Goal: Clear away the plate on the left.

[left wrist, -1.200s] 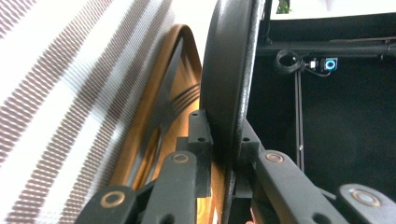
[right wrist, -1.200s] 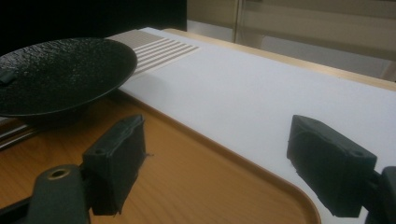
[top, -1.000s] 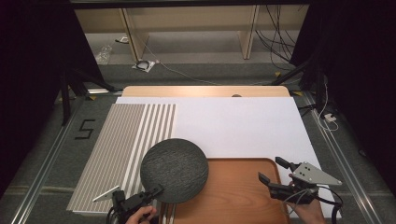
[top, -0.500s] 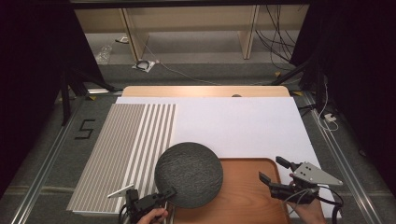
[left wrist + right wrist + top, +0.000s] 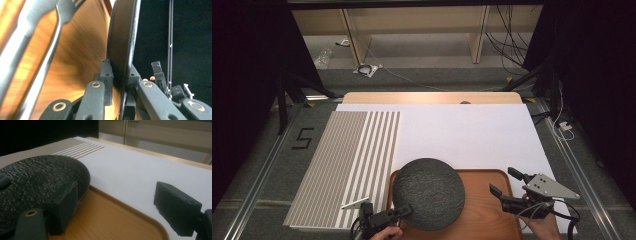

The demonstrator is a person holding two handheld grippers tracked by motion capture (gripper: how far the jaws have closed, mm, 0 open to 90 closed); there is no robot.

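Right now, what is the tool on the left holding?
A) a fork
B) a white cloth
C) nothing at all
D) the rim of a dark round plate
D: in the left gripper view the left tool has its two black jaws pressed on either side of the dark round plate at its rim, above the wooden tray.

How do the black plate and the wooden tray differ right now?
The black plate is round, dark and rough-textured; the wooden tray is rectangular with rounded corners, orange-brown and smooth. The plate is clamped at its rim by the left claw; the tray lies ungripped on the table, beside the open right claw. The plate is smaller, overhanging the tray's left part.
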